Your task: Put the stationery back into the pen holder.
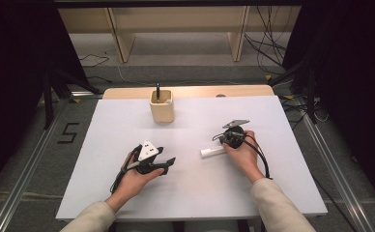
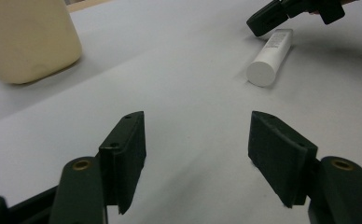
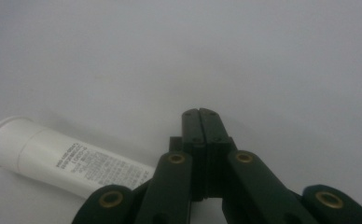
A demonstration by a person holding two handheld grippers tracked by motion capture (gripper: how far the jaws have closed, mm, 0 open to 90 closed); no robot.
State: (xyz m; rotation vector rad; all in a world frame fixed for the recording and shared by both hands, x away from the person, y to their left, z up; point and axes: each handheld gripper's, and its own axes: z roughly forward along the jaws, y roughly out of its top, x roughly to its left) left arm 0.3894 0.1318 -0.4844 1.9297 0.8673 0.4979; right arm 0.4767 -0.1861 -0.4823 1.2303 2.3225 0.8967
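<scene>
White table (image 1: 127, 193) — dim room, cabled floor (image 1: 272, 53).

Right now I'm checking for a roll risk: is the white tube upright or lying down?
Lying down. The white tube rests on its side on the table, cap end toward the left gripper.

Looks like a lab or recording studio setup, not anybody's home. The flat white tabletop (image 1: 190, 188) sits on a grey carpeted floor (image 1: 31, 164) with silver aluminium rails (image 1: 19, 186) running along both sides, black curtains (image 1: 11, 72) hung left and right, and loose black cables (image 1: 267, 46) trailing over the floor at the back near a pale wooden frame (image 1: 122, 38). A black number five (image 1: 68, 133) is taped on the carpet.
</scene>
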